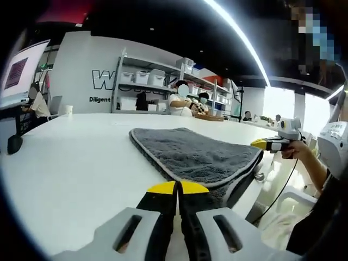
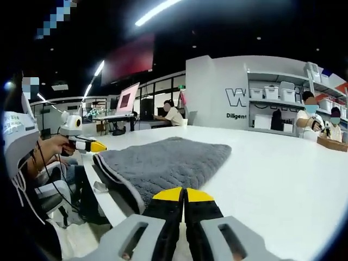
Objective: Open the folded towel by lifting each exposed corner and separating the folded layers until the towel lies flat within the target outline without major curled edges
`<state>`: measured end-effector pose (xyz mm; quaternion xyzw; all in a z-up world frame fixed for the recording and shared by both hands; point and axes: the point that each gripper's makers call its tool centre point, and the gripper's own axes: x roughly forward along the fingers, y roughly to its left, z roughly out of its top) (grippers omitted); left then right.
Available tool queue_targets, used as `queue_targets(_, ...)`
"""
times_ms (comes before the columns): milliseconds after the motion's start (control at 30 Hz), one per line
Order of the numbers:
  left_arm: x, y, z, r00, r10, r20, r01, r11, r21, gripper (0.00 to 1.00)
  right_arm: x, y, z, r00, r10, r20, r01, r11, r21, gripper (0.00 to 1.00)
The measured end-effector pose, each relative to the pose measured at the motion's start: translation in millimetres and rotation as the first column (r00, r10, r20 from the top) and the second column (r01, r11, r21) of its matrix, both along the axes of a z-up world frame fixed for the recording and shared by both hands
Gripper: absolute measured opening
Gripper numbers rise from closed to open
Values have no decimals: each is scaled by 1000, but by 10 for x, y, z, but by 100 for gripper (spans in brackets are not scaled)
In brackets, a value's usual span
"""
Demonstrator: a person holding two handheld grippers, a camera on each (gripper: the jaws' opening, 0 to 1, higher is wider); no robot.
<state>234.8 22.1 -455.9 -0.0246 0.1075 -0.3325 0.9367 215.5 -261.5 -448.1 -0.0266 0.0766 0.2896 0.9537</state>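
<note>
The folded grey towel (image 1: 193, 155) lies at the near edge of the white table (image 1: 70, 163), untouched. The left gripper (image 1: 178, 187) and right gripper (image 2: 184, 194) hover before it, jaws pressed together and empty. Each should probably spread its jaws, then pinch only the top layer at a corner.

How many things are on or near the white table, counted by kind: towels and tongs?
Grey towel: 1, folded, lying on the white table.
Tongs with yellow tips: 2, the left tongs and the right tongs, both closed and empty.
Total: 3.
</note>
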Motion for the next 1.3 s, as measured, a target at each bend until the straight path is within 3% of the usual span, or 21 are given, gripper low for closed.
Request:
queue_targets(200, -10, -3, 47, 1000, -15, 27, 15, 1000, 12, 3, 25, -3, 74, 999, -6, 35, 7, 1000, -6, 4)
queue_targets(533, 19, 28, 23, 998, -14, 62, 6, 993, 120, 27, 62, 12, 113, 999, -15, 51, 15, 1000, -6, 16)
queue_targets(733, 10, 24, -26, 998, -23, 66, 10, 983, 183, 37, 76, 4, 118, 998, -35, 55, 36, 999, -4, 34)
queue_targets(1033, -27, 18, -26, 996, -51, 68, 35, 975, 218, 42, 76, 16, 133, 998, -33, 57, 33, 999, -5, 31)
queue_targets(1300, -51, -41, -71, 995, -85, 55, 70, 970, 232, 40, 54, 74, 146, 999, -20, 49, 19, 1000, 8, 29)
